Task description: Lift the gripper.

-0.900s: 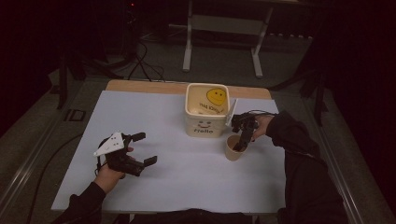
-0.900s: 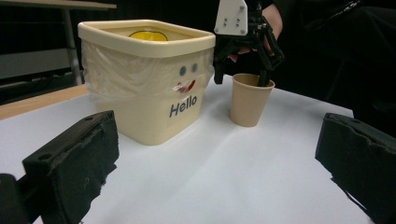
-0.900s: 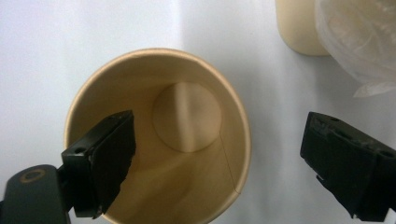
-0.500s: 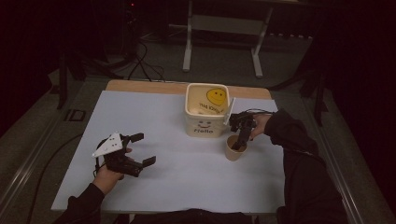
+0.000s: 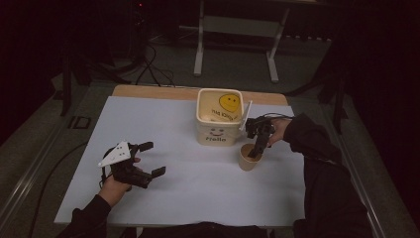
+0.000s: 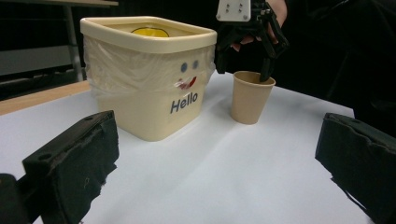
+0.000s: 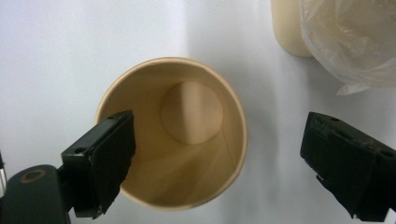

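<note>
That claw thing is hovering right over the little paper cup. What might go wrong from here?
The paper cup is empty and light. One of the right gripper fingers sits inside its rim, the other outside, so closing hard may crumple the wall. A sideways nudge might tip the cup, or knock it against the cream bucket close beside it.

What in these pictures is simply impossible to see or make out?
- Bin contents: high view, dim light and its own walls hide the bottom.
- Small print inside the bin, by the smiley: too small and blurred.
- Left gripper cable's end: lost in shadow.
- Paper cup outside wall: right gripper view looks straight down.
</note>
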Tool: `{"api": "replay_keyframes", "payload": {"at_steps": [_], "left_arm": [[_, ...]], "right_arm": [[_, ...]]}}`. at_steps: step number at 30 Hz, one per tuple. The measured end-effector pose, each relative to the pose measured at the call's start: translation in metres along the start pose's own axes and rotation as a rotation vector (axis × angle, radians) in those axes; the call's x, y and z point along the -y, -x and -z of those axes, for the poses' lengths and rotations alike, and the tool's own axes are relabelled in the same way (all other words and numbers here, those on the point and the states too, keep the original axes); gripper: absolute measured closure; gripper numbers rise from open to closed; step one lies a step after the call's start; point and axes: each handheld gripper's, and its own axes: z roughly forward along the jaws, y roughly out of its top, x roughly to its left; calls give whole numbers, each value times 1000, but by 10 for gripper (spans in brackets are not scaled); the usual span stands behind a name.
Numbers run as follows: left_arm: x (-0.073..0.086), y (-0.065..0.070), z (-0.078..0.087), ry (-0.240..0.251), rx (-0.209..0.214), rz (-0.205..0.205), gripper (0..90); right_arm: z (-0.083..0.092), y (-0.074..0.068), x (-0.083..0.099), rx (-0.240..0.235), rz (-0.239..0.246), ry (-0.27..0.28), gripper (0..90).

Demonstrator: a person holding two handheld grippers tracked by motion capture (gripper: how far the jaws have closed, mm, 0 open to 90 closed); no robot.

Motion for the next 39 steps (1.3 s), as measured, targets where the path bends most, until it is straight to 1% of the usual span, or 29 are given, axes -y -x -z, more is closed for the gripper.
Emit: {"api": "replay_keyframes", "payload": {"at_steps": [7,9,15,22,30,34,39], "left_arm": [[0,0,1,-1,-4,4,5],[0,-1,1,0,-4,6,6],[0,-1,2,2,-6,9,6],[0,-1,2,3,-6,10,6],[0,-2,2,2,-2,14,6],[0,-2,2,1,-1,13,6],[0,-2,2,2,0,15,6]], "right_arm": [[10,-3,-1,5,-4,-9,103],[13,-3,-1,8,-4,-19,103],[25,-6,-2,12,-18,-26,103],[40,-11,-4,24,-9,-31,103],[57,-16,-8,30,-11,-24,102],[66,-20,-11,32,3,-8,102],[73,-24,-14,41,11,-8,103]]}}
